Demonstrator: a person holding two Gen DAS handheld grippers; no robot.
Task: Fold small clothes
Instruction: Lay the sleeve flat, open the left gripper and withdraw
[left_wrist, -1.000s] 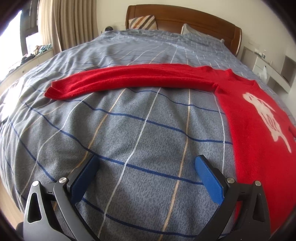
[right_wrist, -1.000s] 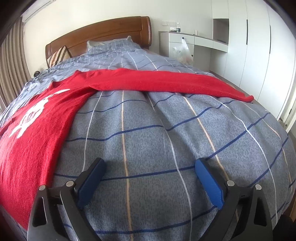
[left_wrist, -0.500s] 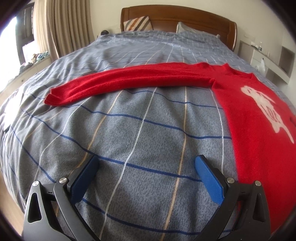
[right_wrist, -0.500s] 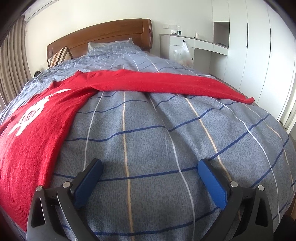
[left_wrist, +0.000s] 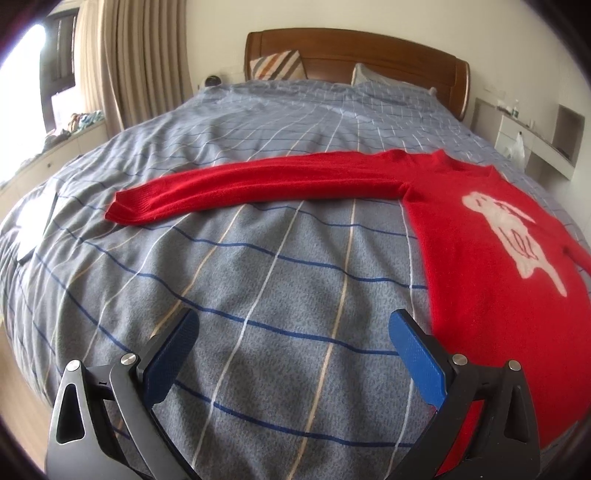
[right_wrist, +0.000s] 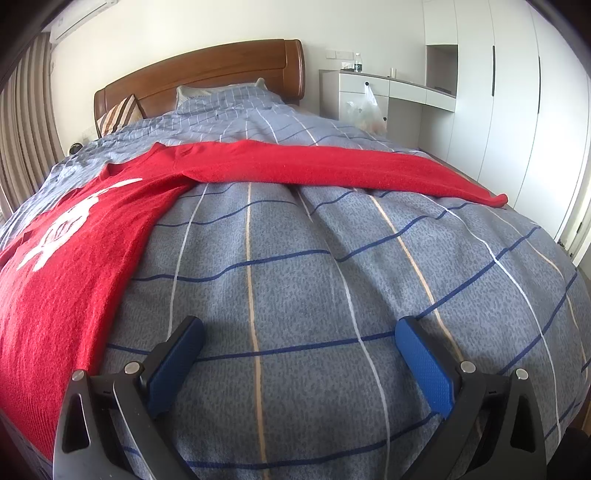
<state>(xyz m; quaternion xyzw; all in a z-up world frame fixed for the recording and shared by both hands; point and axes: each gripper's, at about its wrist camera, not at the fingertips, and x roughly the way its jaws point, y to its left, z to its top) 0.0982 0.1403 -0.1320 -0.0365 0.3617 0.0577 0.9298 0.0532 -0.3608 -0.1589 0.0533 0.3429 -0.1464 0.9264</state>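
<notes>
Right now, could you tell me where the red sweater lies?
The red sweater lies flat on the checked duvet, sleeves spread sideways; right of the left tool, left of the right tool.

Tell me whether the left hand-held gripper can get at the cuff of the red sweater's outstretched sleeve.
Probably yes. The left hand-held gripper is open and empty, and only bare grey checked duvet lies between it and the red knitted sweater's sleeve cuff, which lies flat and uncovered.

A sweater (left_wrist: 495, 280) lies flat on the bed (left_wrist: 258, 266), sleeves spread sideways, with pillows (left_wrist: 384, 79) behind it by the headboard (left_wrist: 369, 51).
</notes>
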